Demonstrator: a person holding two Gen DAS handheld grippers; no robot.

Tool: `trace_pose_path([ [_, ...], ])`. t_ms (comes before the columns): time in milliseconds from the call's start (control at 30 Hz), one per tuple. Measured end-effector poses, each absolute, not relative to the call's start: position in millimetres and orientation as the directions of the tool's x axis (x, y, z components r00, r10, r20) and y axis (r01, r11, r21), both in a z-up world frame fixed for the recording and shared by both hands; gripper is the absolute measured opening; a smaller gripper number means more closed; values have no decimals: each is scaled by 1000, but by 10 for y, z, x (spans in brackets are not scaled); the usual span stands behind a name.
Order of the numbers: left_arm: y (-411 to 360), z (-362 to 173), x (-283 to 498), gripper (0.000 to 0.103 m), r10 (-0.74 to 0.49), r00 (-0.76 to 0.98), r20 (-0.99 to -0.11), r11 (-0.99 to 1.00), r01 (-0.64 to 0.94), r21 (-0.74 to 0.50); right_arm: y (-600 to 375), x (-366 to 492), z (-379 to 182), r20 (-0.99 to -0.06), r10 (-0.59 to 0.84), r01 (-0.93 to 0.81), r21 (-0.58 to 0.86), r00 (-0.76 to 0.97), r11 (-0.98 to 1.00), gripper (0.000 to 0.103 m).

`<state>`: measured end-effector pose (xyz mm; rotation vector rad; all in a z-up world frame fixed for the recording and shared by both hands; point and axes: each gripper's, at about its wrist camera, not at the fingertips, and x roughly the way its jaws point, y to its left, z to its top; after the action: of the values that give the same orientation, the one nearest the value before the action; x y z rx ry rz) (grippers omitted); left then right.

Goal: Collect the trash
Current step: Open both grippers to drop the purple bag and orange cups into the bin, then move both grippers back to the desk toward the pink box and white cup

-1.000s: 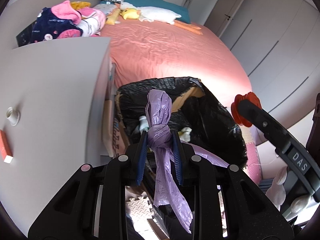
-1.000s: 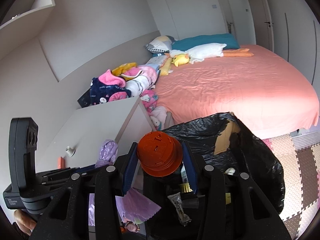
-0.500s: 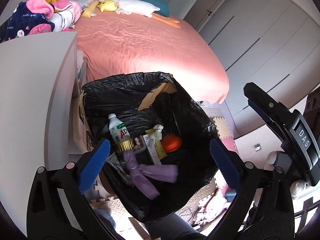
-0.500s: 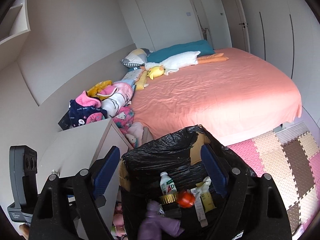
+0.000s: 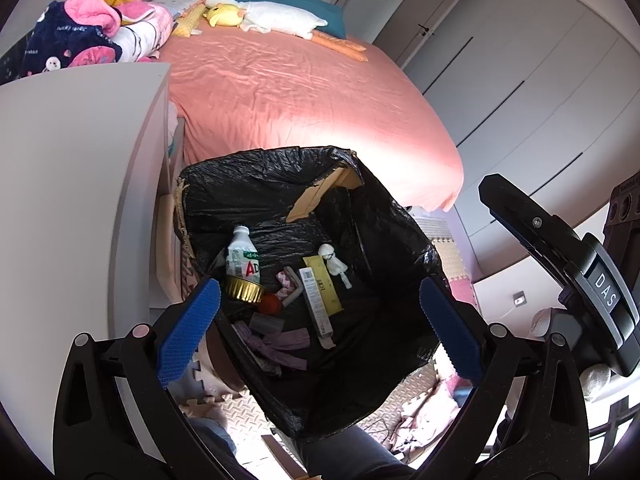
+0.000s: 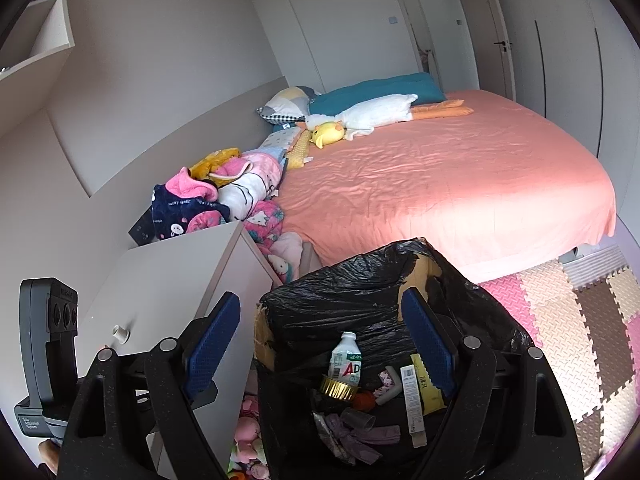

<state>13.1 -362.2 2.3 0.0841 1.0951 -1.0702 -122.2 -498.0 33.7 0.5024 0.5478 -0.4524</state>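
Bed [image 6: 460,184]: broad, salmon-pink sheet, lightly creased, soft toys and folded clothes heaped at the wall side. Desk [image 5: 68,184]: flat matte grey-white panel with a small round knob, standing just beside the bin. Floor mat [image 6: 568,320]: interlocking foam tiles in pink, cream and brown, toothed edges. Trash bin [image 5: 384,240]: squarish cardboard box lined with crinkly glossy black film; cardboard shows through 1 tear at the far corner. Left hand-held gripper [image 5: 318,326]: 2 black arms with ribbed blue pads, spread wide apart and holding nothing, poised above the bin mouth. Right hand-held gripper [image 6: 320,346]: same build, likewise spread wide and holding nothing, at the bin's near rim. Trash, all lying on the bin floor: knotted lilac plastic bag [image 5: 276,344], limp and thin; long yellow carton [image 5: 320,294], rigid; white plastic bottle [image 5: 242,256] with red lettering; gold foil cup [image 5: 242,290]; orange-red cap [image 5: 270,304], round. Risk, as a judgement: the liner is already torn, so a pad catching the film on the way out could widen the tear or drag the liner off the rim.
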Motion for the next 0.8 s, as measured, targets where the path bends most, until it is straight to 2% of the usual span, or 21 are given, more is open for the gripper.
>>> trace_pose_path([
  [800, -2654, 31, 462, 97, -579, 260, -773, 703, 639, -312, -4209, -605, 258, -610, -123, 384, 318, 783, 867, 83],
])
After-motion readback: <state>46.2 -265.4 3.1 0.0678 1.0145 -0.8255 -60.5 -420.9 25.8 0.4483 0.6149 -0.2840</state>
